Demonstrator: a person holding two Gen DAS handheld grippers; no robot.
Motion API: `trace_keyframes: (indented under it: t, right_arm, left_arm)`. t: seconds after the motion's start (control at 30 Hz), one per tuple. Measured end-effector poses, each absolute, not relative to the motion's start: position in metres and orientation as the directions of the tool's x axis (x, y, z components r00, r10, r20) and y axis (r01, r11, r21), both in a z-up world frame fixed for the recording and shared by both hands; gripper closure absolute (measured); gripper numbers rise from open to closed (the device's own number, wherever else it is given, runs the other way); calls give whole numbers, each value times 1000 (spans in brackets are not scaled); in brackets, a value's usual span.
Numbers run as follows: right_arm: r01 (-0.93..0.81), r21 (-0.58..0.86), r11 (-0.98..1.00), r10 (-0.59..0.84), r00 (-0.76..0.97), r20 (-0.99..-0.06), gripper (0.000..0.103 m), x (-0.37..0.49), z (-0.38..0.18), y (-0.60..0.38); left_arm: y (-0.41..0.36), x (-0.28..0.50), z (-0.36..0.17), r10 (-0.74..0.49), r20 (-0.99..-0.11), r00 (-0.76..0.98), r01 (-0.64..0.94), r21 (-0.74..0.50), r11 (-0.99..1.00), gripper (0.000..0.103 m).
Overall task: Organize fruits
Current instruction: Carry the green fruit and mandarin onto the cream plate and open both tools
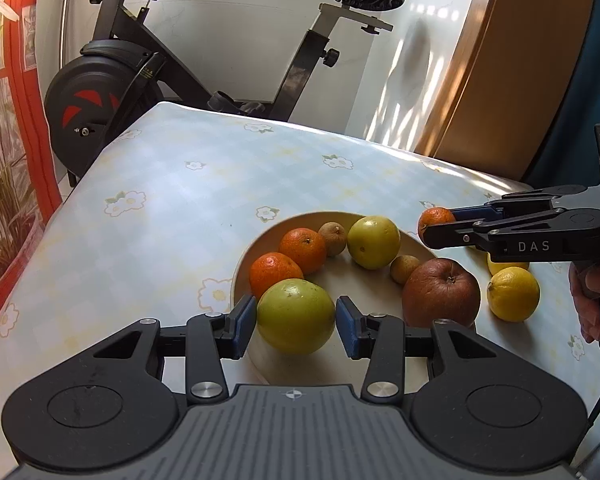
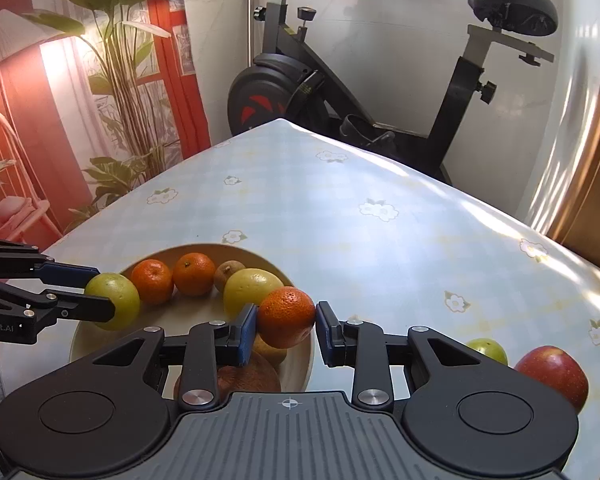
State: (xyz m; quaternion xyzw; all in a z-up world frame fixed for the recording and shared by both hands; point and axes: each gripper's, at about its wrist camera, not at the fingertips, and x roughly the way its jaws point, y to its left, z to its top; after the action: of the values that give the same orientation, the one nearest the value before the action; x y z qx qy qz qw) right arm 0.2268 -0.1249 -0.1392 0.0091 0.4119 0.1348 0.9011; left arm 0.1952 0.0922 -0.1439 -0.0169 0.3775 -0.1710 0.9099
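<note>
A beige bowl (image 1: 256,240) on the flowered tablecloth holds two tangerines (image 1: 302,249), green-yellow fruits (image 1: 373,242), small brown fruits (image 1: 333,238) and a dark red apple (image 1: 440,294). My left gripper (image 1: 296,318) is shut on a green-yellow fruit (image 1: 295,316) over the bowl's near side; it also shows in the right wrist view (image 2: 114,300). My right gripper (image 2: 286,324) is shut on a tangerine (image 2: 286,316) just above the bowl's right rim (image 2: 306,356); this gripper shows in the left wrist view (image 1: 440,226).
Two lemons (image 1: 514,294) lie on the cloth right of the bowl. A green fruit (image 2: 488,350) and a red apple (image 2: 554,372) lie further right. An exercise bike (image 1: 140,76) stands behind the table. A plant-print curtain (image 2: 80,100) hangs to the left.
</note>
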Motion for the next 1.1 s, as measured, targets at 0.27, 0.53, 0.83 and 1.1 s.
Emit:
trace_keyframes:
  t: [0.27,0.53,0.83,1.1]
  right_arm:
    - [-251,128,960,256,589,-766,74,236,-149,-120]
    - [-249,130,960,256,586,-768,74,236,-150,-120]
    - [-230,147,962,258,595,-761,70,235,-151,-124]
    - [-235,133,963,257,643,-722,70,219,-137,-132]
  left_arm:
    - [94,193,-150,-305,-697,649,293,-141,946,57]
    - [98,196,-150,-301,-688,661,273,-153,950,60]
    - [98,196,-147,-313,-674,670,255,-187,949,47]
    - [92,192,-137,-314,-628,712,247,-195,949,45]
